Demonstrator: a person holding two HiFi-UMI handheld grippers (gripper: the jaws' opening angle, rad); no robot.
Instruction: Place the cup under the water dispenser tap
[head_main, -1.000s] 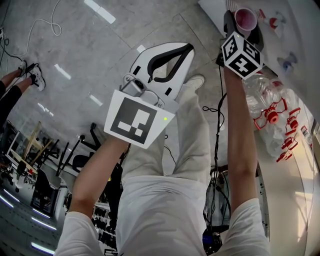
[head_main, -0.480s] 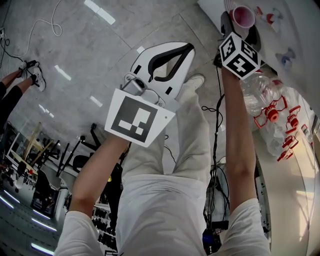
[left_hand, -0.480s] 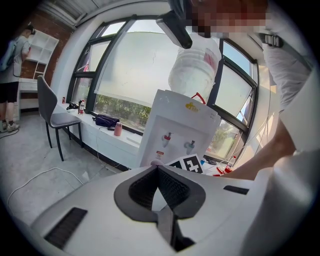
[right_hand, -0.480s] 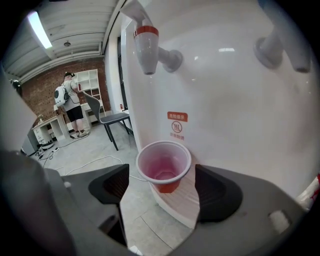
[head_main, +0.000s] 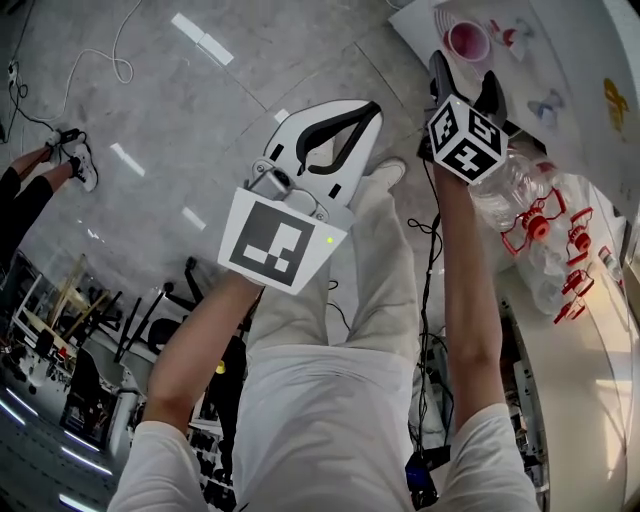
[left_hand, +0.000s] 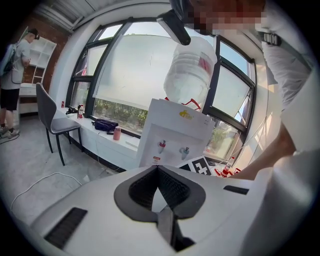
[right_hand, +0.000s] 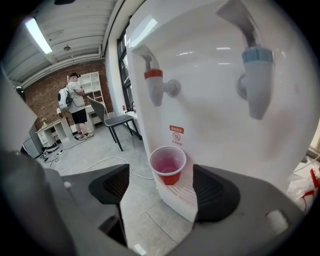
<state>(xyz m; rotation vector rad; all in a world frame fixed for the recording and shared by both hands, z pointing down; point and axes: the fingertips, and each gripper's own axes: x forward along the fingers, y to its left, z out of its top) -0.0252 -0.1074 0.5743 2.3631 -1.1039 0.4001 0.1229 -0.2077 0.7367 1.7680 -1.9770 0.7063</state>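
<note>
1. Where the front of the white water dispenser (right_hand: 215, 125) juts out into a slatted drip tray (right_hand: 184, 192), a red plastic cup (right_hand: 168, 170) stands upright. It sits below the red tap (right_hand: 154, 85), with the blue tap (right_hand: 257, 80) off to one side. Whether the cup holds any liquid cannot be told.
2. A large clear water bottle (left_hand: 190, 70) sits upside down on top of the dispenser.
3. The right tongs (right_hand: 162, 186) are spread wide and hold nothing. The cup shows beyond the gap, apart from both jaws.
4. The left tongs (left_hand: 157, 168) are pressed together at the tips, with nothing between them. In the head view they are held over the floor, well away from the dispenser.
5. A crumpled clear bottle (head_main: 510, 190) lies close to the person's right forearm, with red plastic pieces (head_main: 540, 226) beside it.
6. Further off, a grey chair (left_hand: 54, 122) stands by the window and a white cable (right_hand: 95, 162) trails across the grey floor. A person with a backpack (right_hand: 75, 100) stands near white shelves.
</note>
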